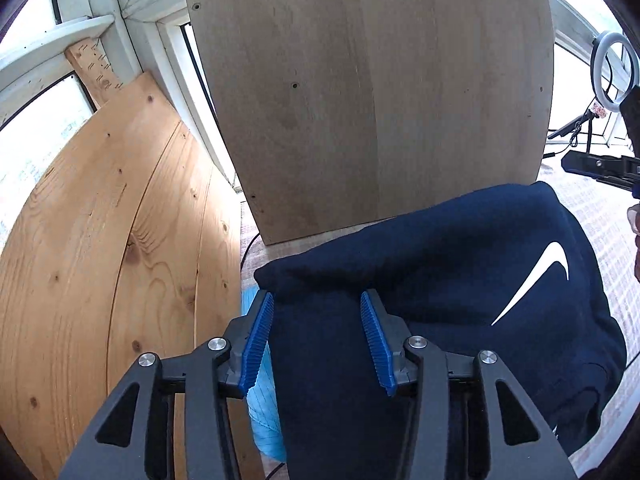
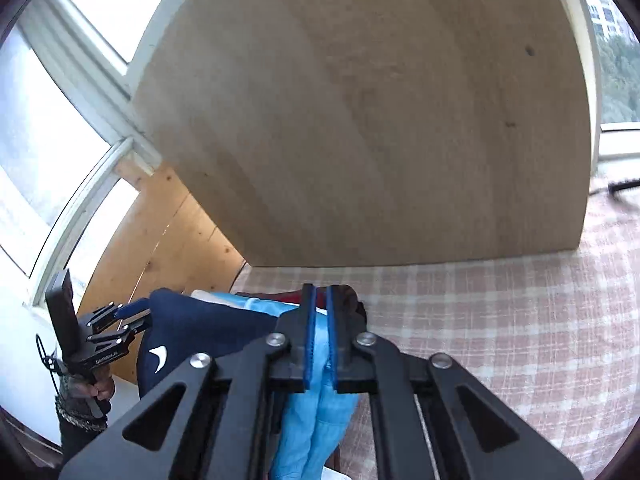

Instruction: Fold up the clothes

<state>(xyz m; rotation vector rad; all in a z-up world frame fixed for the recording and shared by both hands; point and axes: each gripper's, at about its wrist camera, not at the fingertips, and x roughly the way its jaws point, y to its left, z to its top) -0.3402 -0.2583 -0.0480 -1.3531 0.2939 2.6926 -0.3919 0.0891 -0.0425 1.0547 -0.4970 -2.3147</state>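
Observation:
A navy sweatshirt with a white swoosh lies heaped on the checked cloth; it also shows in the right wrist view. My left gripper is open, its blue pads on either side of a fold of the navy fabric without pinching it. A light blue garment hangs from my right gripper, which is shut on it. A bit of that blue cloth shows under the sweatshirt in the left wrist view. A dark red garment lies behind the right fingers.
A large plywood board stands upright behind the clothes. A pine panel leans at the left against the window frame. The pink checked tablecloth spreads to the right. A ring light on a stand is at far right.

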